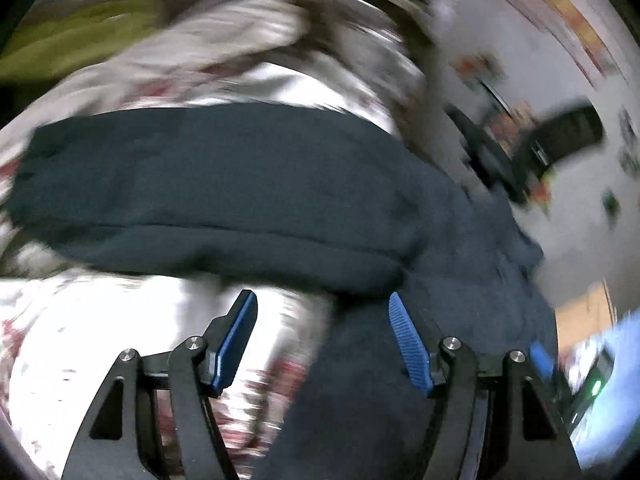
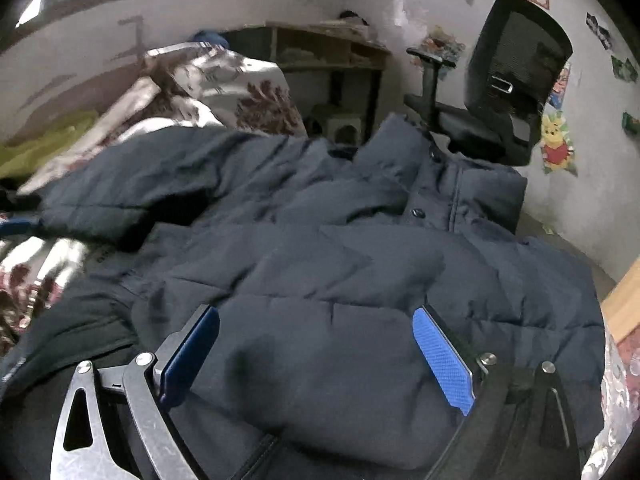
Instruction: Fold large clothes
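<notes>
Blue-padded jaws of the right gripper (image 2: 316,354) stand wide apart over the dark padded jacket (image 2: 320,248), gripping nothing. Left gripper (image 1: 322,346) jaws are parted and empty too, above a sleeve (image 1: 216,200) at twelve o'clock. Spread on the bed's patterned cover (image 1: 80,340), the jacket looks barely folded; most remains.

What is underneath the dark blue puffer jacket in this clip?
The puffer jacket lies on a floral-print bedcover, which shows at its left and far edges. A black garment pokes out near its left side. Whatever lies beneath the jacket's middle is covered.
</notes>
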